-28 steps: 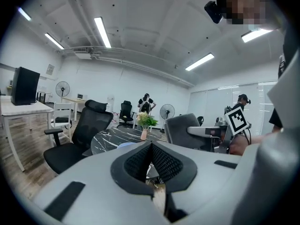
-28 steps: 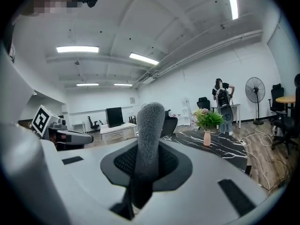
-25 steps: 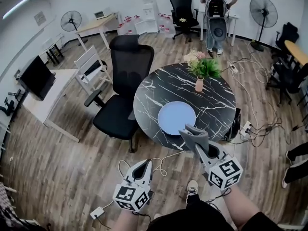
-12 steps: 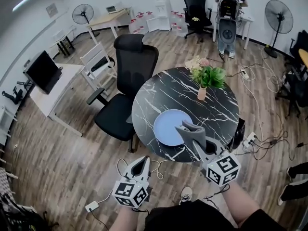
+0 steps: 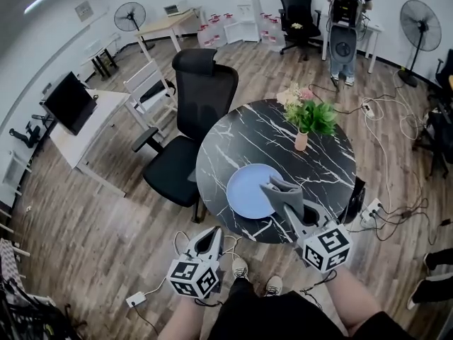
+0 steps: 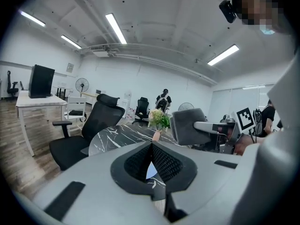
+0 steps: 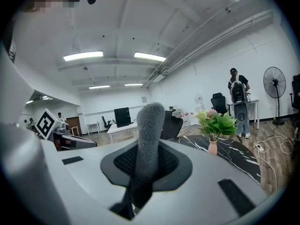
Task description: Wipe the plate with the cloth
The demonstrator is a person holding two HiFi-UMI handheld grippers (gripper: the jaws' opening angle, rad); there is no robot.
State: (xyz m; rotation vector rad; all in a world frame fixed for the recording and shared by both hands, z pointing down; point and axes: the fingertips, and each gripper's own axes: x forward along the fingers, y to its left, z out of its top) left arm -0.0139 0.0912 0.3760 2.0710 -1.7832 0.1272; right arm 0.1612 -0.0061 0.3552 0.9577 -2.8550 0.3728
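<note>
We see a tabletop [image 5: 244, 137] with a black stone look, white-veined, smooth and glossy. The plate [image 5: 248, 190] is pale blue and smooth, with a soft matt sheen. The cloth [image 7: 149, 125] is grey and napped, its fuzzy pile plain in the right gripper view. The left tool [image 6: 151, 159] and right tool [image 7: 143, 170] have matt grey plastic shells; their pads [image 6: 165, 164] are black and rubbery-looking, with a fine gridded texture. The floor [image 5: 99, 225] is wood-grain planking, brown-grey and faintly satin. The chair [image 5: 204, 94] has a black mesh back and a matt cloth seat. The vase [image 5: 301, 142] is pinkish and smooth, like ceramic.
</note>
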